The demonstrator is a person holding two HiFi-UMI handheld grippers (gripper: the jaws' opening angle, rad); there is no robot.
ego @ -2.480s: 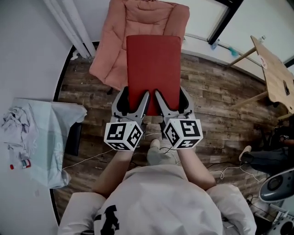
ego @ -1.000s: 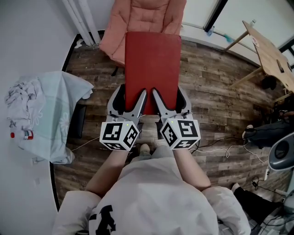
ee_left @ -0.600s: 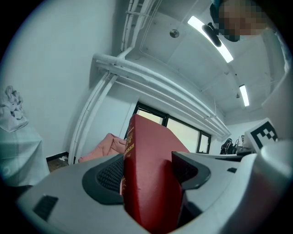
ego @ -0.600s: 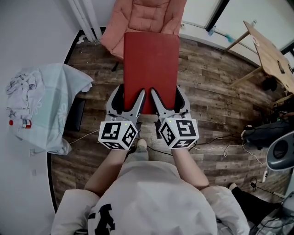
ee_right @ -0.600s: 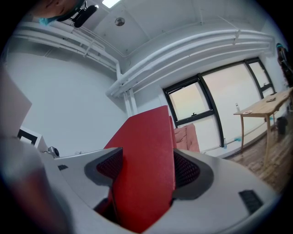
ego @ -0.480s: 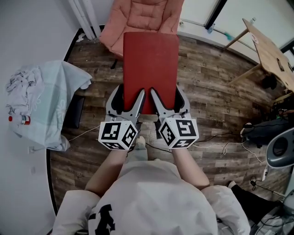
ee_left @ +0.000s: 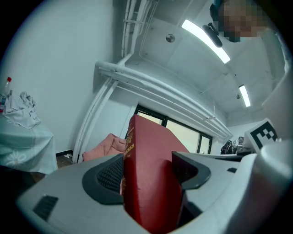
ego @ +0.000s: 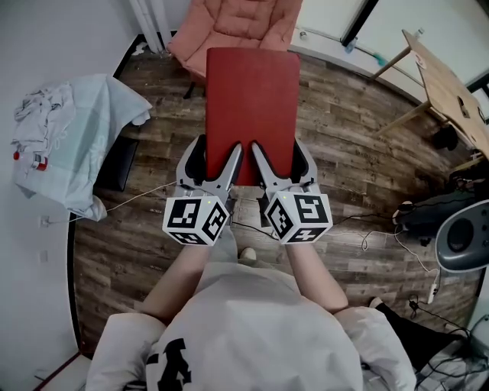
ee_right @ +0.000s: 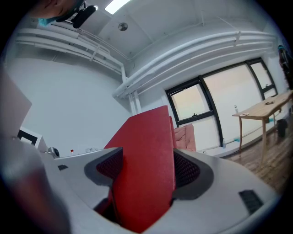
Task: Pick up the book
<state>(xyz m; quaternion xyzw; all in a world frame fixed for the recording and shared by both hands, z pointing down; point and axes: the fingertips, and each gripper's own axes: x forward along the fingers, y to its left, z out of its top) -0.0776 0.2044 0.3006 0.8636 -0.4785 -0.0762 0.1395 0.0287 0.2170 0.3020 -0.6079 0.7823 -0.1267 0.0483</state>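
Book [ego: 252, 107] with stiff red covers hangs just before the pink armchair [ego: 229, 23], its near edge clenched by the left tongs [ego: 220, 156] and the right tongs [ego: 279, 159] side by side; it looks heavy, so this double hold seems wise.

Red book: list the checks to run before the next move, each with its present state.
1. Left gripper shut on the red book: ok, jaws clamp its near edge.
2. Right gripper shut on the same edge: ok.
3. Book held level between the two grippers: ok, it looks square in the head view.
4. Book clear of the pink chair: cannot tell; its far end overlaps the chair from above.
5. Wooden floor free underfoot: not ok, a cable lies across it near the person.
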